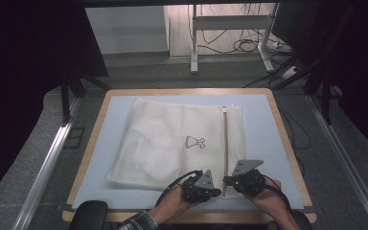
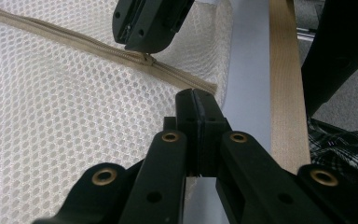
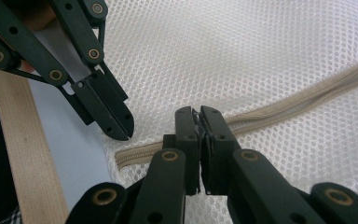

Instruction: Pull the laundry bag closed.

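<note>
A white mesh laundry bag (image 1: 167, 143) lies flat on the blue mat (image 1: 261, 139), with a beige zipper (image 1: 225, 143) running toward me near its right side. Both grippers meet at the zipper's near end. My right gripper (image 3: 197, 115) is shut on the zipper pull (image 2: 147, 59), and the left gripper view has it at the top (image 2: 149, 28). Just beside the zipper's end (image 2: 209, 88), my left gripper (image 2: 196, 99) is shut on the bag's near edge. The high view puts my left gripper (image 1: 216, 191) left of my right gripper (image 1: 228, 181).
The mat covers a wooden table (image 1: 290, 153) whose near edge (image 2: 284, 84) runs close by the grippers. A small black drawing (image 1: 195, 142) marks the bag's middle. Beyond the table are a desk frame (image 1: 194, 43) and cables (image 1: 242, 45) on the floor.
</note>
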A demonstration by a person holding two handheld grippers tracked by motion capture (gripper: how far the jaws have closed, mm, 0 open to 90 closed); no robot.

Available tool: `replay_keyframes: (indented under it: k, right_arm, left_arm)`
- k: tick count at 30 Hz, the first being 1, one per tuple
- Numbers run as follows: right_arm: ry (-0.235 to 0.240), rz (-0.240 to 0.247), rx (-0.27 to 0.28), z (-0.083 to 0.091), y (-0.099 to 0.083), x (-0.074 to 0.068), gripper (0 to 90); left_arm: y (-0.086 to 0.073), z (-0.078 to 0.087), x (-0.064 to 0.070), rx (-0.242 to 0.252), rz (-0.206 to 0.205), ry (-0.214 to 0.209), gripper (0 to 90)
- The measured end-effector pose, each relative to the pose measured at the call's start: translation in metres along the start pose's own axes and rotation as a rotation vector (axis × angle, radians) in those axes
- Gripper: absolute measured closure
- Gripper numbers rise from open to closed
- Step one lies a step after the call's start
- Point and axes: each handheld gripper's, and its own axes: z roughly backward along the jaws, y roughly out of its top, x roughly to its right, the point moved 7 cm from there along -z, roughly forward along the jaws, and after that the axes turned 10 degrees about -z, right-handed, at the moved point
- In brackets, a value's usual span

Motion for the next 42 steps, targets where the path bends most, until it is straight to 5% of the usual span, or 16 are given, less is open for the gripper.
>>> replay_keyframes:
  k: [42]
  right_arm:
    - [-0.102,0.014,0.001,-0.009,0.016,0.031,86.1]
  left_arm:
    - [0.0,0.0,0.0,-0.001,-0.004,0.002,89.9]
